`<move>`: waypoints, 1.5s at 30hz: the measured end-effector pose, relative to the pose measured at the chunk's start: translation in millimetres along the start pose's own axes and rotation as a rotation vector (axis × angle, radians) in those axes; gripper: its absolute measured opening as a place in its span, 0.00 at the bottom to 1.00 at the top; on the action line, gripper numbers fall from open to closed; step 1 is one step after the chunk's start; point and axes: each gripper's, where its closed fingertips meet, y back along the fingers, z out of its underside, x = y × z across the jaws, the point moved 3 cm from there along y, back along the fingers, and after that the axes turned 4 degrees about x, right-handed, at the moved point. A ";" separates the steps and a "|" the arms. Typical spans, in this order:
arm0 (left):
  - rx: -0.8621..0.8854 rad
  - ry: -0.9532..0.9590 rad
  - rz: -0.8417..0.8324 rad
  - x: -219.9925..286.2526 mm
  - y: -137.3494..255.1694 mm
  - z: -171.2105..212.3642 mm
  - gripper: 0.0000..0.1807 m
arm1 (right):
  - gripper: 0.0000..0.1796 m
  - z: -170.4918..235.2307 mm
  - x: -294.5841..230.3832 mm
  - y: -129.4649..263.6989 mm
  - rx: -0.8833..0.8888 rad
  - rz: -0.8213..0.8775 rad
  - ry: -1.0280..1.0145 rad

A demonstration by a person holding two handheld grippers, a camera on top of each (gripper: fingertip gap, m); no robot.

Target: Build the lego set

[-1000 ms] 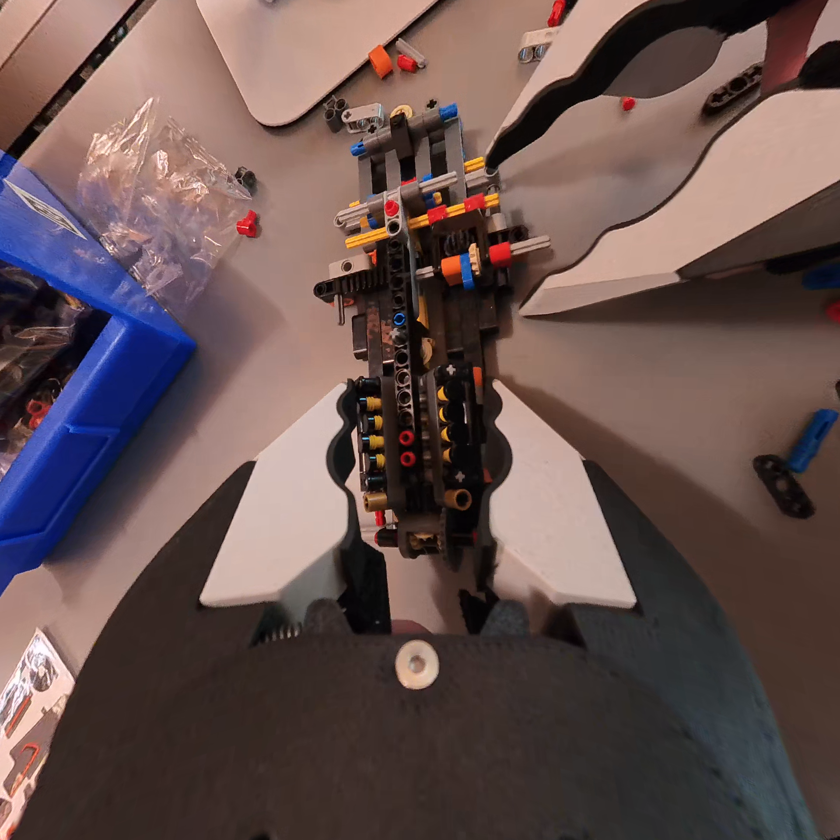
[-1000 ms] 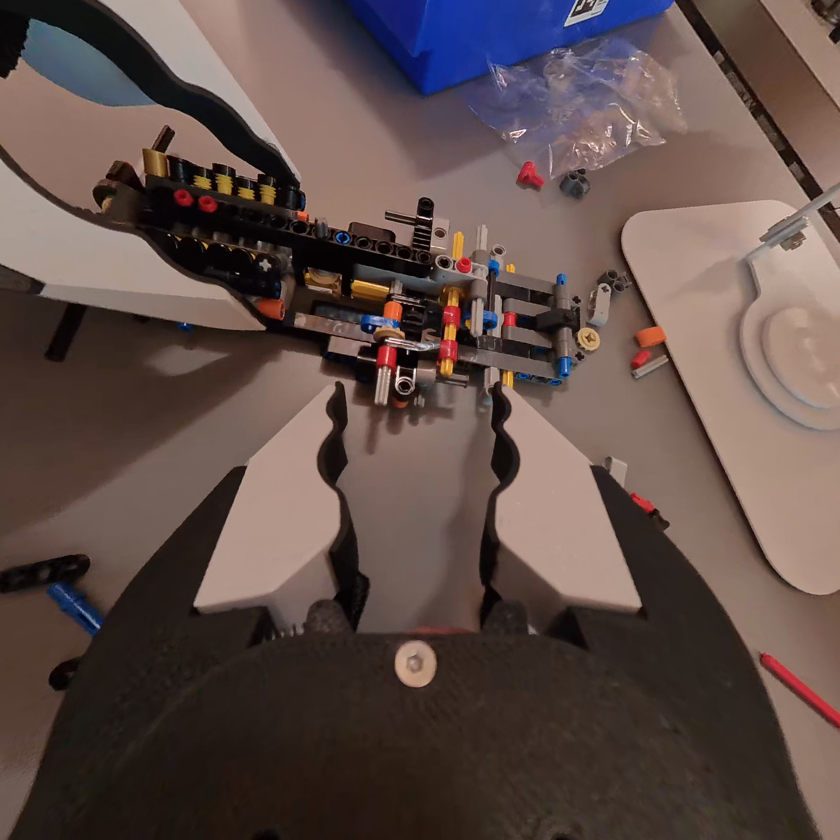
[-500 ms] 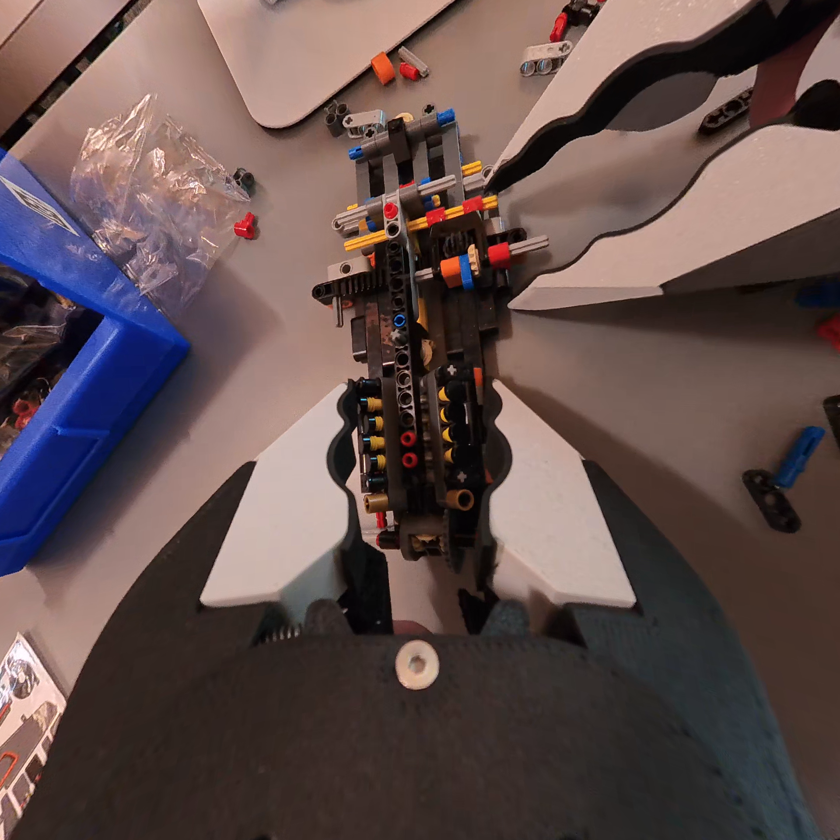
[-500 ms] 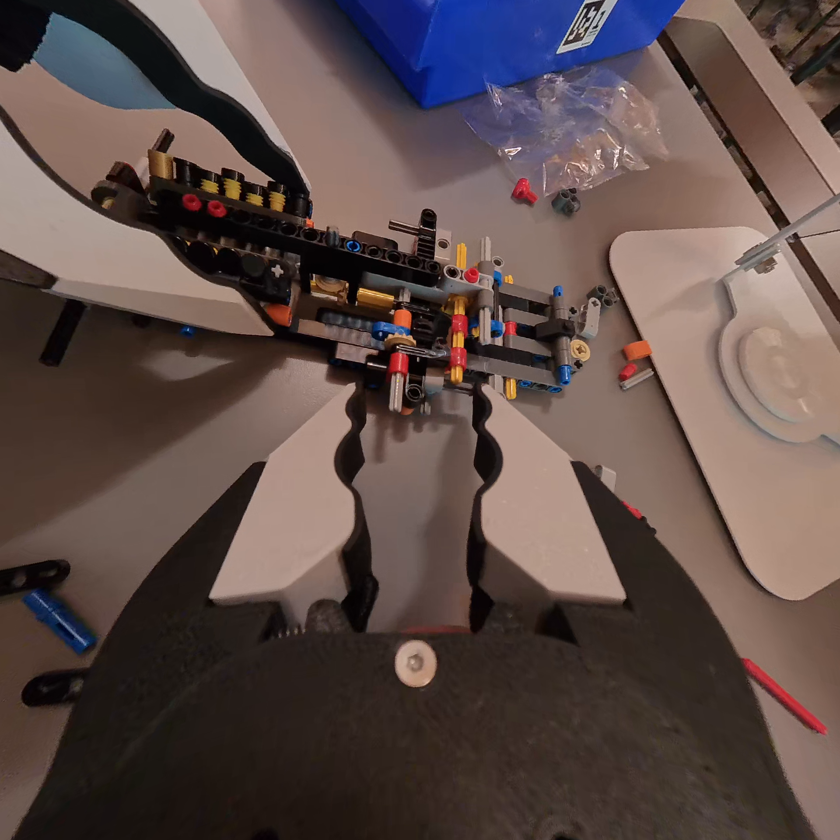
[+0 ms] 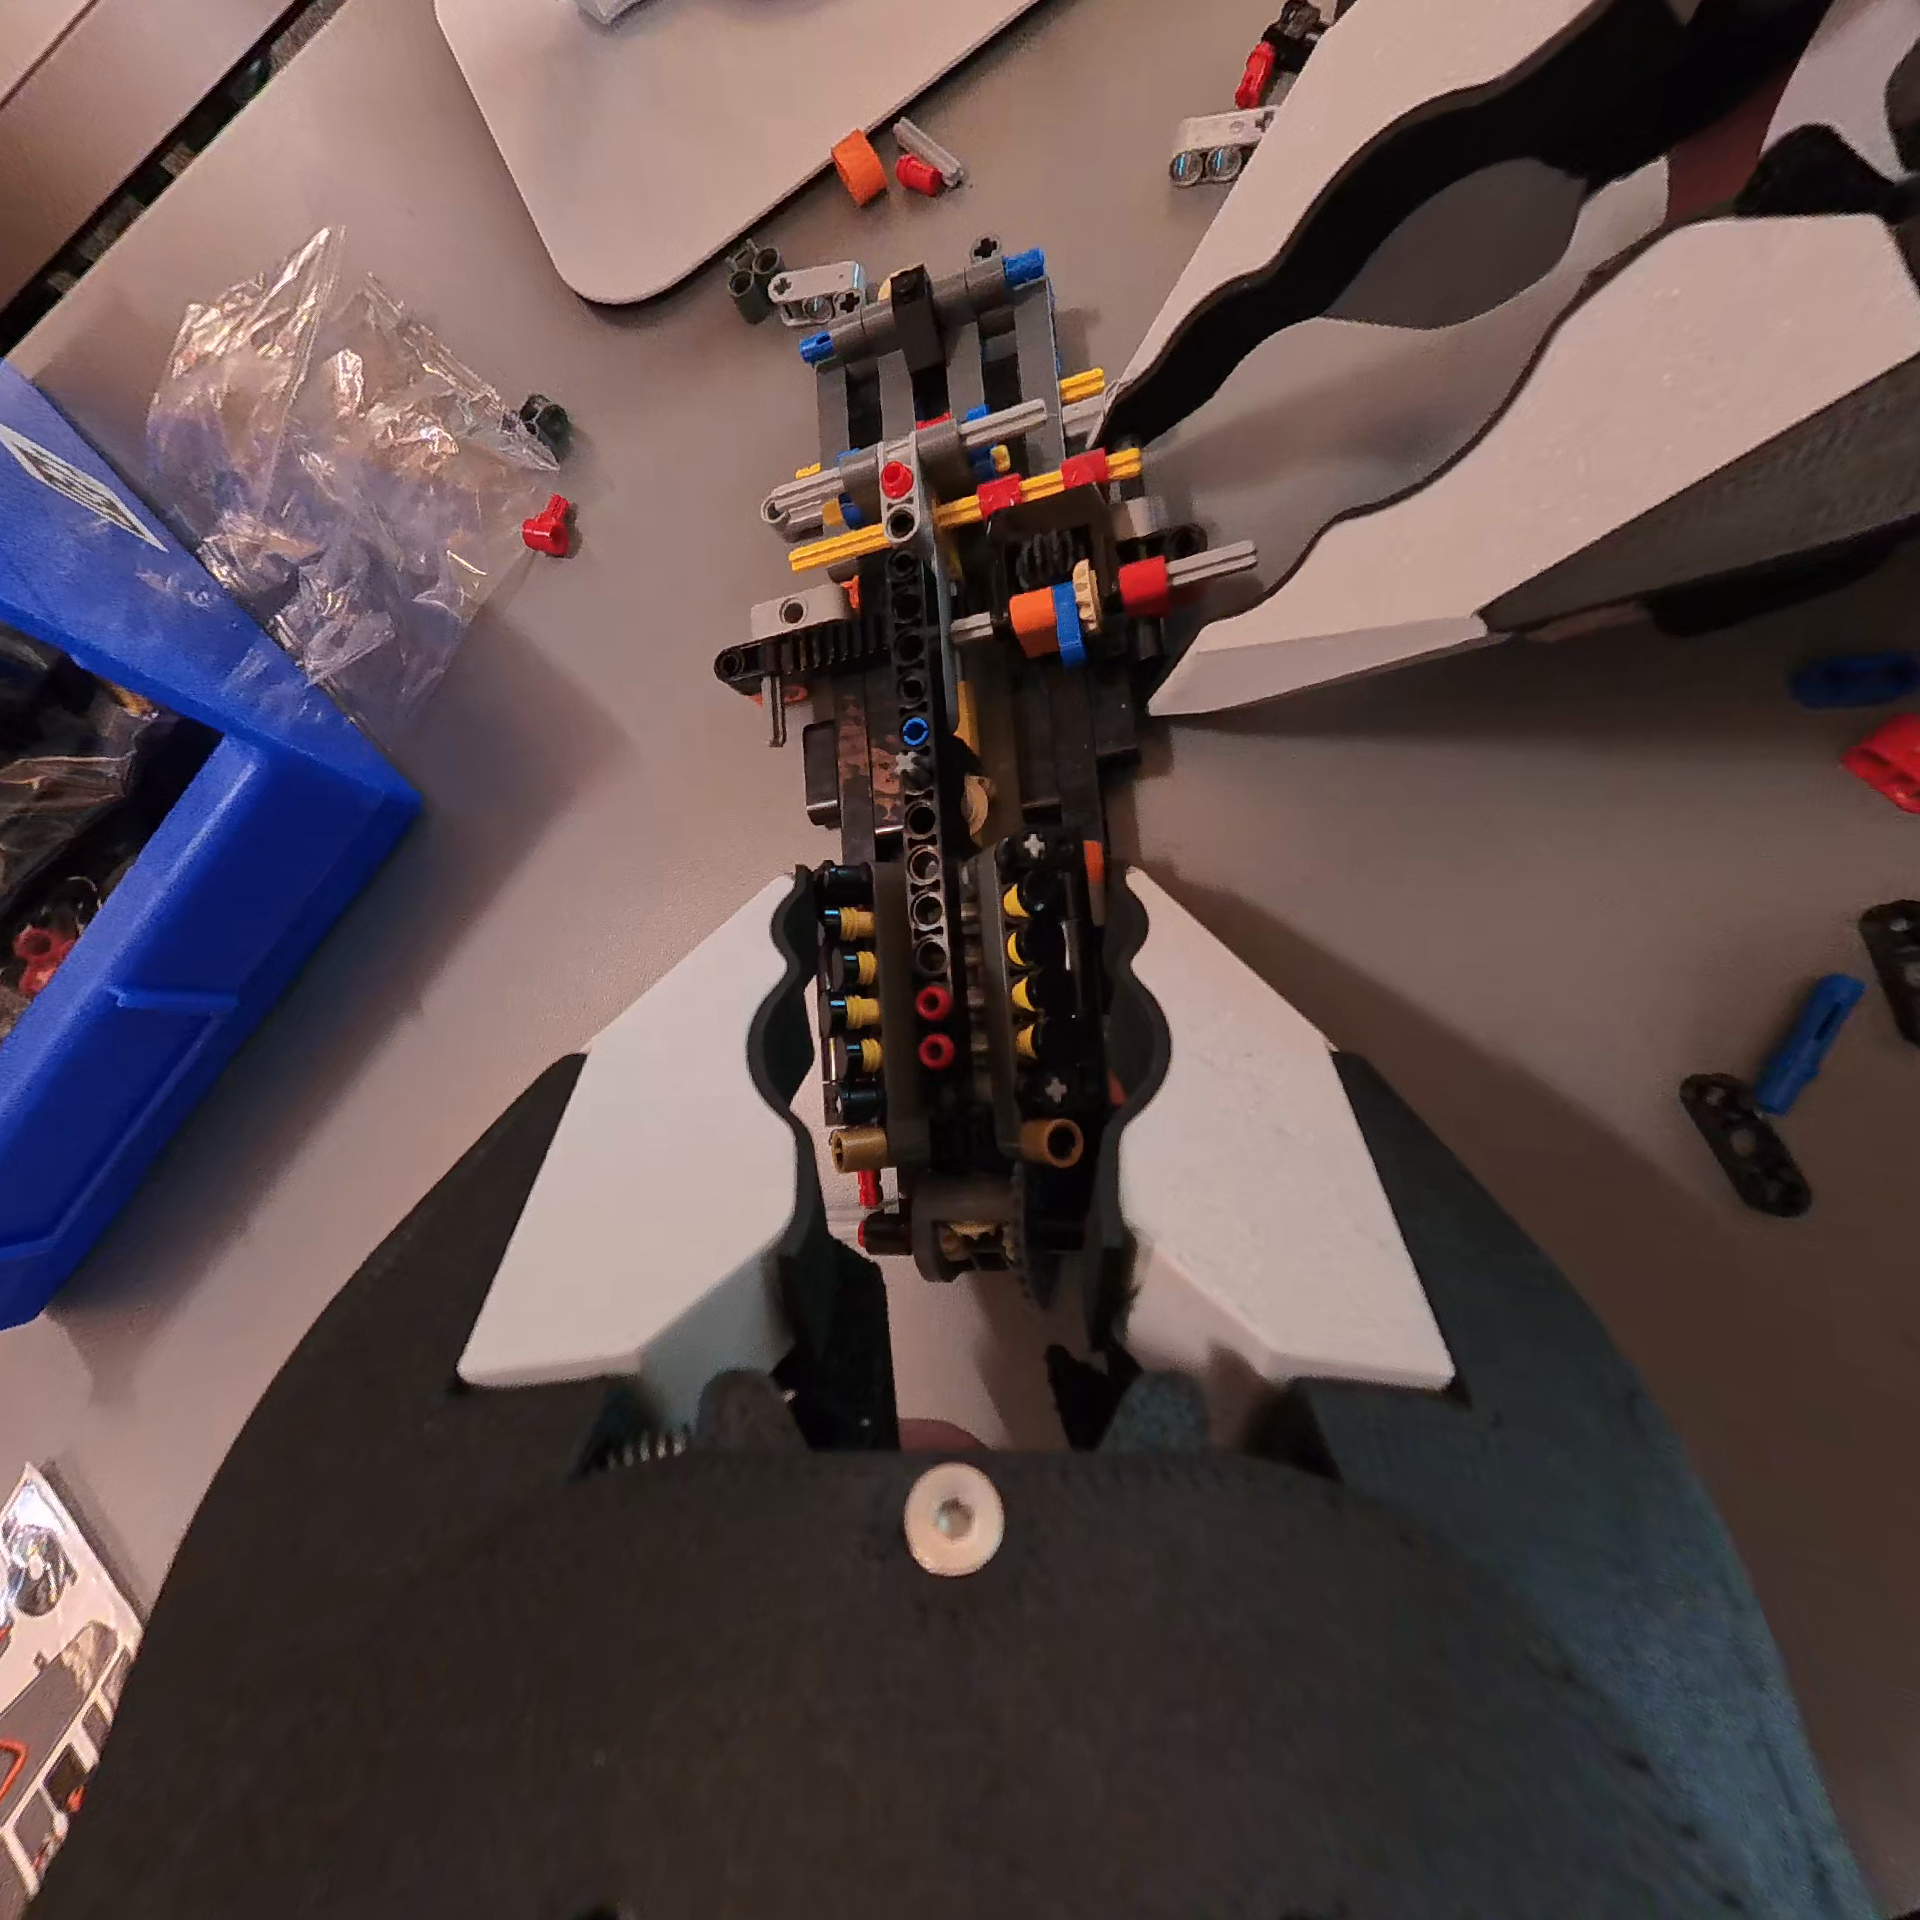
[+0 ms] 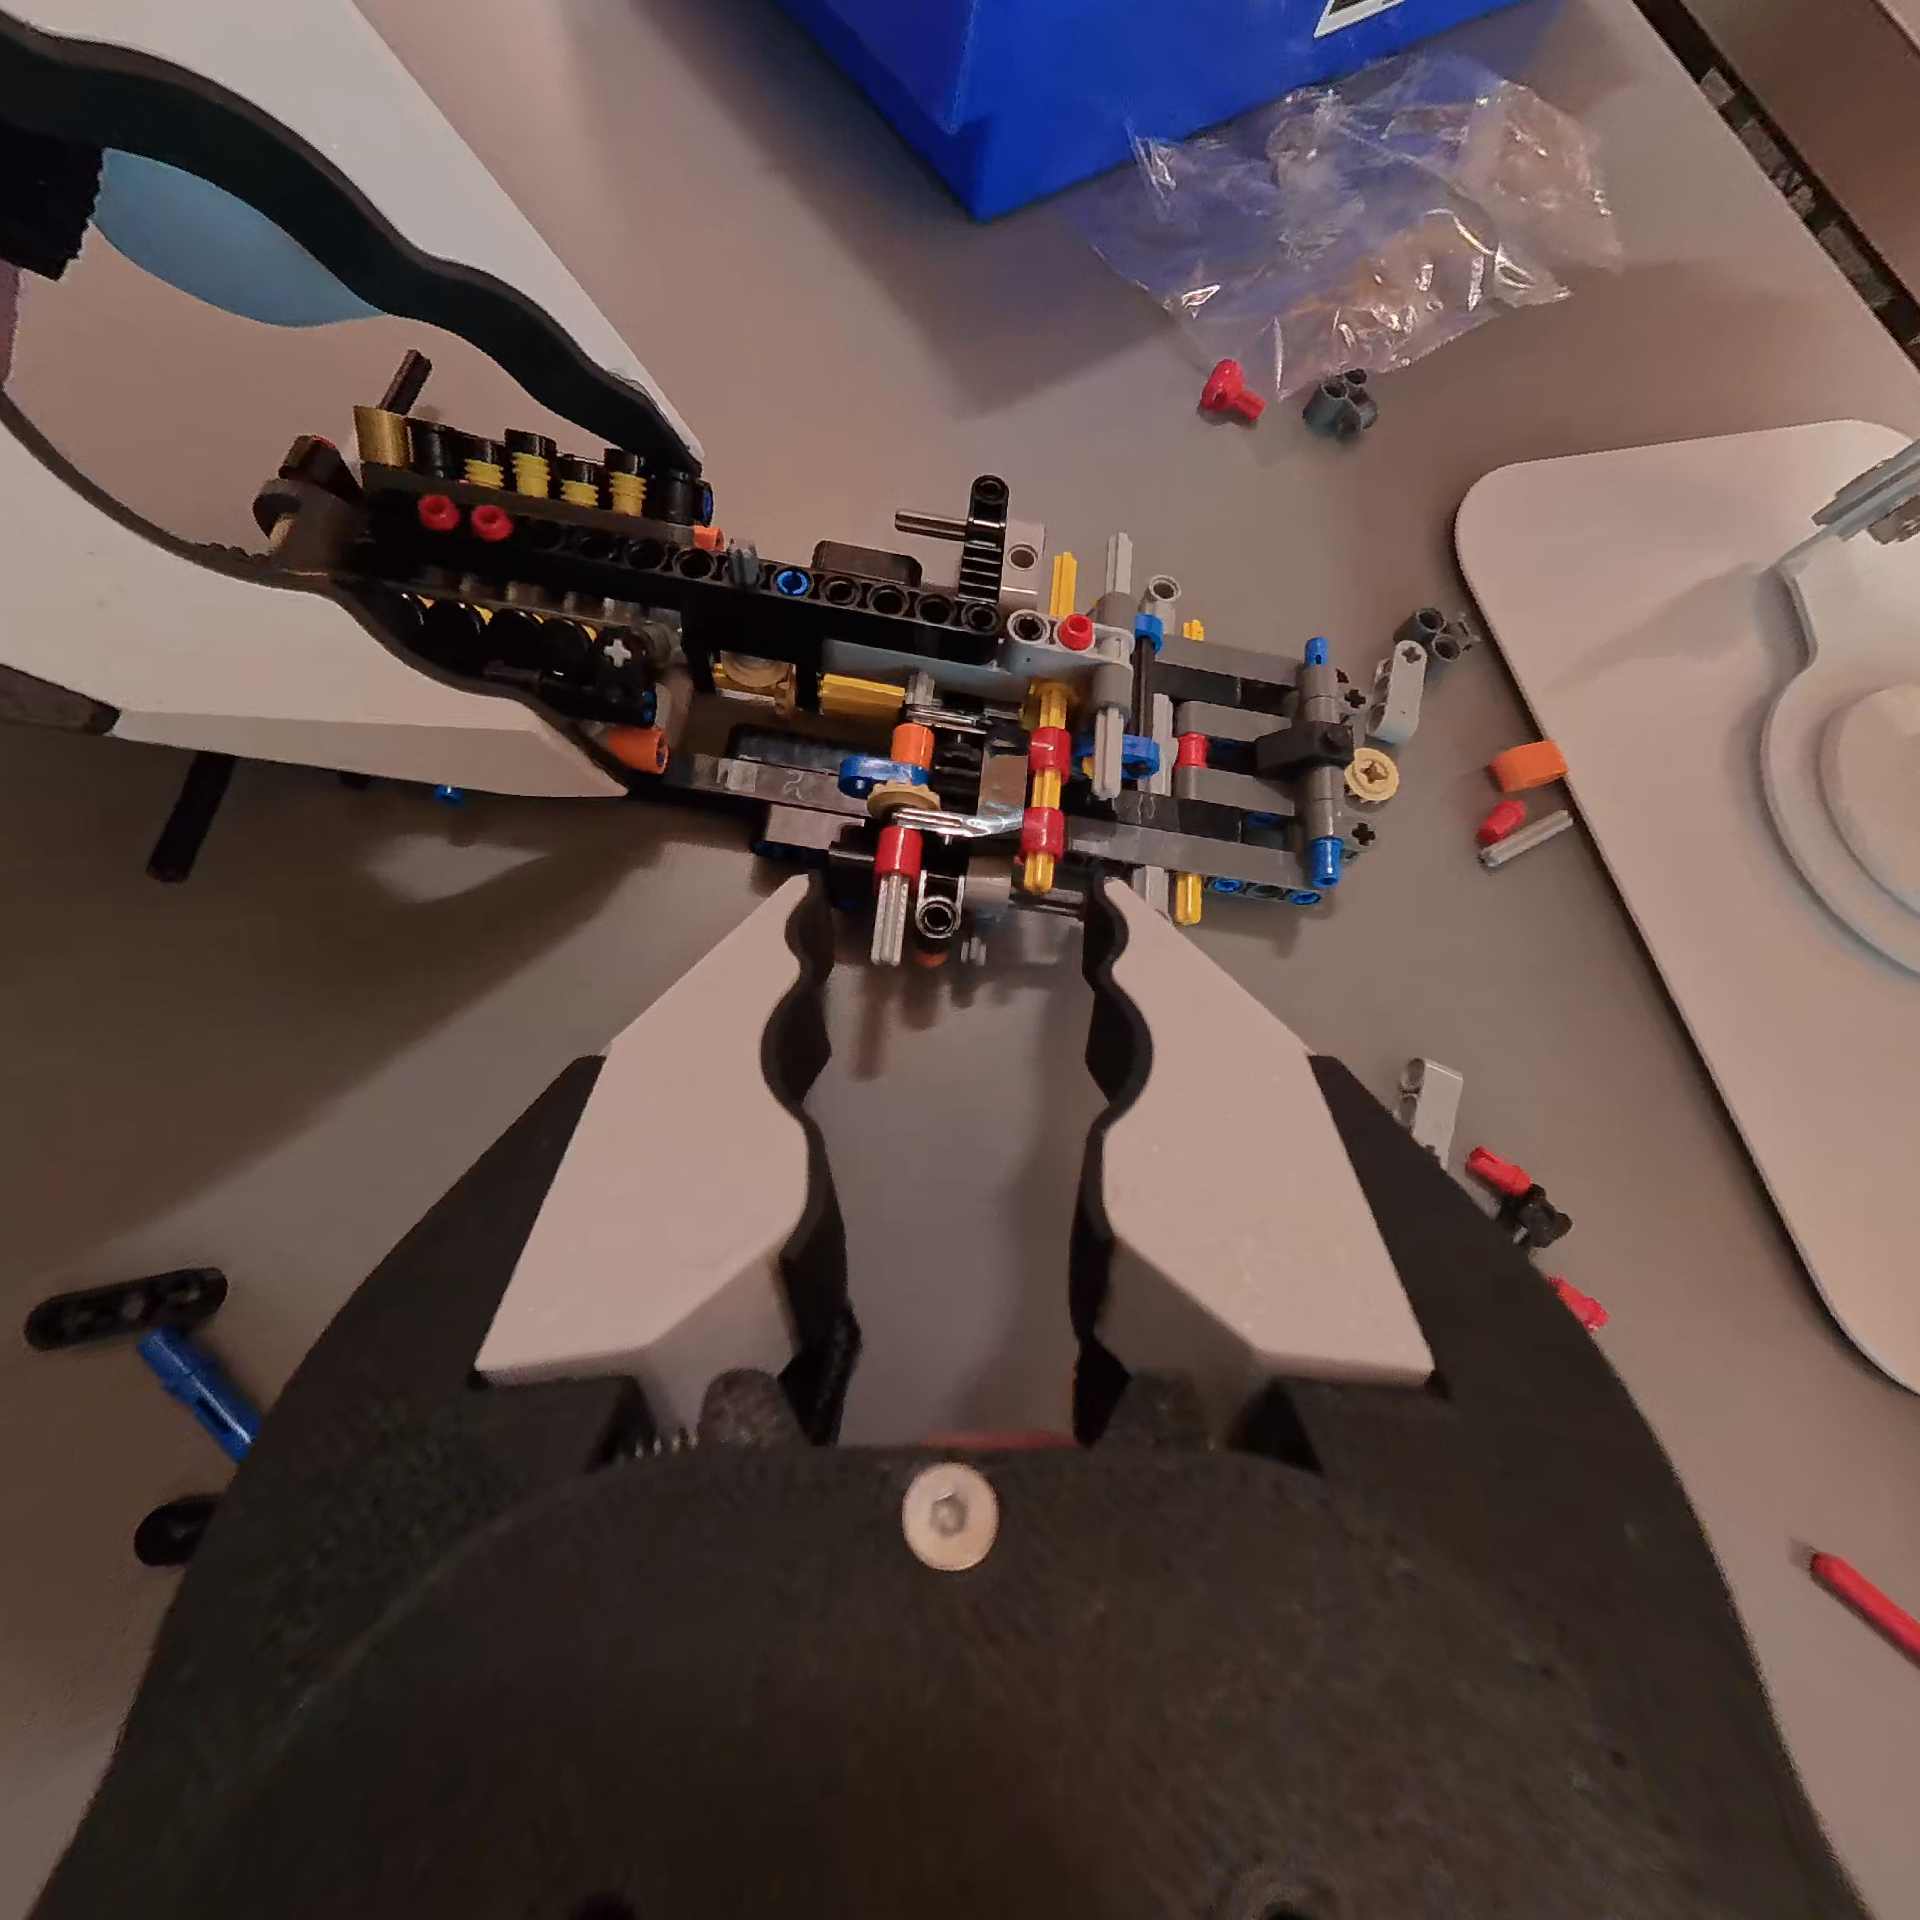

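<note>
The long black, grey and yellow Lego Technic chassis [image 5: 940, 748] lies flat on the grey table [image 5: 1403, 935], and the left gripper [image 5: 961, 883] has its near end clamped, white fingers [image 5: 675, 1122] pressed against both flanks by the rows of yellow-and-black pins. From the other side, the right gripper [image 6: 951, 904] sits at the middle of the build with its fingers [image 6: 1226, 1174] parted a moderate way, nothing between them. Its tips are just at the edge of the model, flanking the red-collared grey axle [image 6: 891, 883] that sticks out of the side; whether they touch the frame, I cannot tell.

Around the action: a blue plastic bin [image 5: 135, 935] and a crumpled clear plastic bag [image 5: 332, 478] sit left of the chassis in the left wrist view. A rounded white board [image 5: 707, 125] lies beyond the far end, an orange bush [image 5: 860, 179] and small red pin [image 5: 918, 175] beside its edge. Off to the right, a blue pin [image 5: 1806, 1044] lies against a short black beam [image 5: 1745, 1158]. A red connector [image 5: 548, 526] rests near the bag.
</note>
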 end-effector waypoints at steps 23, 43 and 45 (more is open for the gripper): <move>-0.005 -0.011 0.004 0.0 0.5 0.0 0.29 | 0.23 -0.5 -2.2 0.4 0.004 -0.013 0.042; 0.033 -0.239 -0.079 6.9 -13.6 -35.7 0.30 | 0.22 4.7 -2.2 5.1 -0.006 -0.049 0.056; 0.035 -0.228 -0.080 1.6 -13.6 -38.1 0.29 | 0.22 4.3 -2.5 4.3 -0.007 -0.057 0.050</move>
